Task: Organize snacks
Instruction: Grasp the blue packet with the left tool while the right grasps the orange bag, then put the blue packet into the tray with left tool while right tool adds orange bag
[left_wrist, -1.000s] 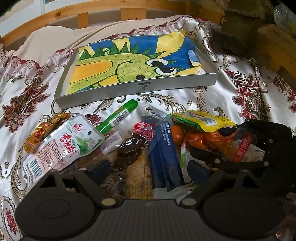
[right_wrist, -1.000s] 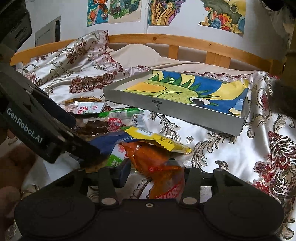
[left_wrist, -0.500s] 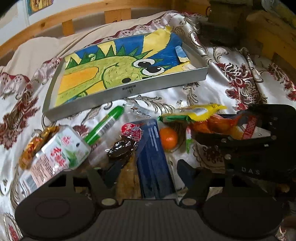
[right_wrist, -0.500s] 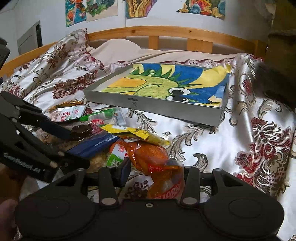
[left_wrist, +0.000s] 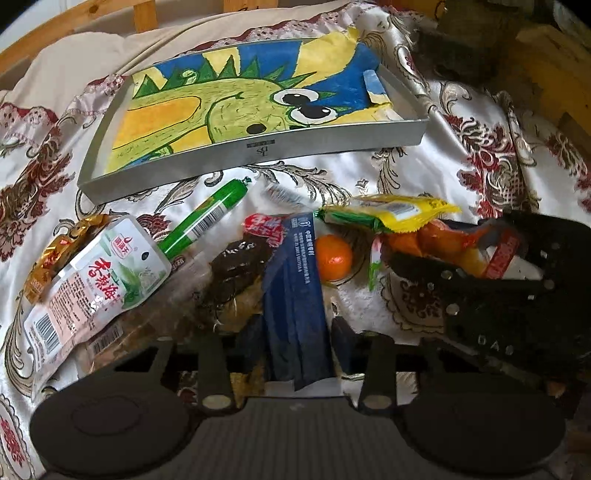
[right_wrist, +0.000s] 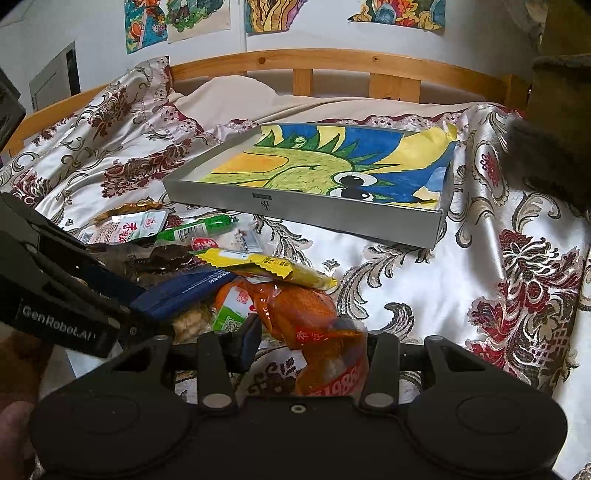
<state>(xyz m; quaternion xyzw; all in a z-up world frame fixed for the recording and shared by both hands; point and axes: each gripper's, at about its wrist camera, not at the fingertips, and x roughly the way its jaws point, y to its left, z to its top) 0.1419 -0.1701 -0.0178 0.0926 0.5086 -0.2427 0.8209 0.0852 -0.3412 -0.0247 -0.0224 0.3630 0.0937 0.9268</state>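
So a second ago my left tongs (left_wrist: 295, 332) were spread wide over the snack pile, and now they're closing in on the dark blue packet (left_wrist: 295, 295), which sits right between the fingers. Can't quite tell if the pads are pressing it yet. The tray (left_wrist: 255, 151) also looks nearer and lower in the left view than it did. My right tongs (right_wrist: 308, 339) haven't changed their gap at all, clenched on the orange packet (right_wrist: 306, 314) same as before.

Count of what I can see: one tray with a dinosaur drawing in it, one blue packet, one orange packet, one yellow packet (left_wrist: 391, 212), one green stick (left_wrist: 207, 221), one white pouch (left_wrist: 96, 284), one little orange fruit (left_wrist: 334, 256), one dark brown snack (left_wrist: 240, 266), one gold wrapper (left_wrist: 55, 254) off to the far left.

The blue packet's long axis runs straight ahead from my left tongs, far end pointing at the tray. The orange one runs forward and a bit left out of the right tongs, its far end tucked under the yellow packet. Everything's lying on the bed (right_wrist: 406, 280), just ahead of both tongs, with the tray beyond the pile.
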